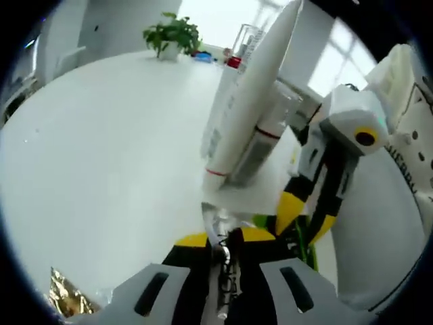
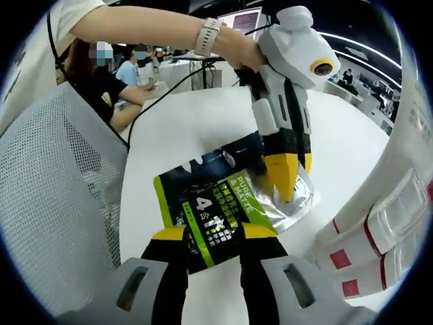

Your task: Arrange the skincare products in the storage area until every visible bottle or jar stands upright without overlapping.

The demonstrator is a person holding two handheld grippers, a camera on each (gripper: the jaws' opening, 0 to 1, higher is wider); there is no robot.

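A green and black sachet (image 2: 206, 217) with white print and a silvery clear end hangs over the white table (image 2: 196, 128). My right gripper (image 2: 215, 233) is shut on its lower printed end. My left gripper (image 2: 285, 181) comes down from above, held by a hand with a wristwatch, and pinches the silvery end. In the left gripper view that silvery edge (image 1: 218, 227) sits between my left gripper's (image 1: 224, 238) closed jaws. My right gripper (image 1: 308, 220) stands just to the right, with a green strip of the sachet (image 1: 304, 242) between its yellow tips. White tubes with red bands (image 1: 247, 108) stand upright right behind.
White containers with red labels (image 2: 379, 233) crowd the right. A grey mesh chair back (image 2: 54, 203) is at the left, with people seated beyond. Crumpled gold foil (image 1: 64, 298) lies near the table edge, and a potted plant (image 1: 172, 32) stands far back.
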